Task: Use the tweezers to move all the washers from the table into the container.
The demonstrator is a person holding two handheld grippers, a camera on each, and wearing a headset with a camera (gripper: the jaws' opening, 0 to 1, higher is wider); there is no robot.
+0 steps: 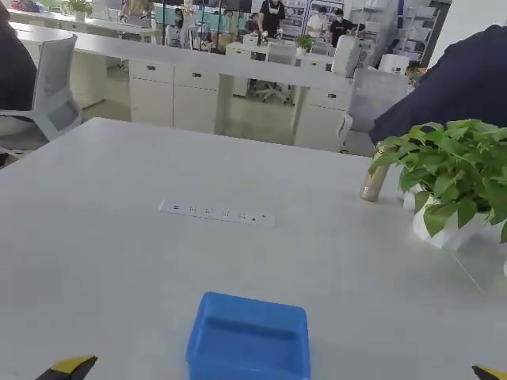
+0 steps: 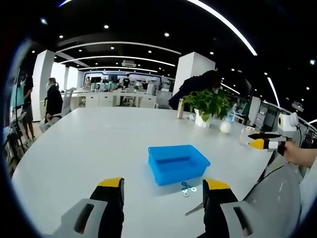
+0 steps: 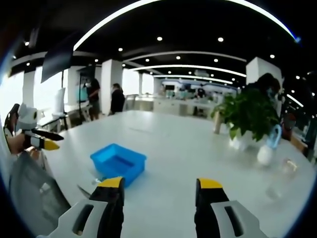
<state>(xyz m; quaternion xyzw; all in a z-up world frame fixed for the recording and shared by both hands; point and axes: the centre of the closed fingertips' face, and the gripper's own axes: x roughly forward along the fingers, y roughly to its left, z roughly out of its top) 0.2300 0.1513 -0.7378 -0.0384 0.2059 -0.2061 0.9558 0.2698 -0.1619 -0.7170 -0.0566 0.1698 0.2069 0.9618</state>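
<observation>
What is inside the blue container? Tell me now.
The container looks bare inside: only blue floor shows. Its near wall hides the front strip of floor. The washers lie outside, on the table beside it.

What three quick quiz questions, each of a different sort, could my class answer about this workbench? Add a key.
1. True or false: the washers lie inside the blue container.
2. Pick one: the left gripper is A) open and empty, B) shut on a washer, C) shut on the container's rim.
3. Fill the gap: the tweezers lie on the ____, close to the washers.

Key: 1 false, they lie beside it; 2 A; 3 table.
</observation>
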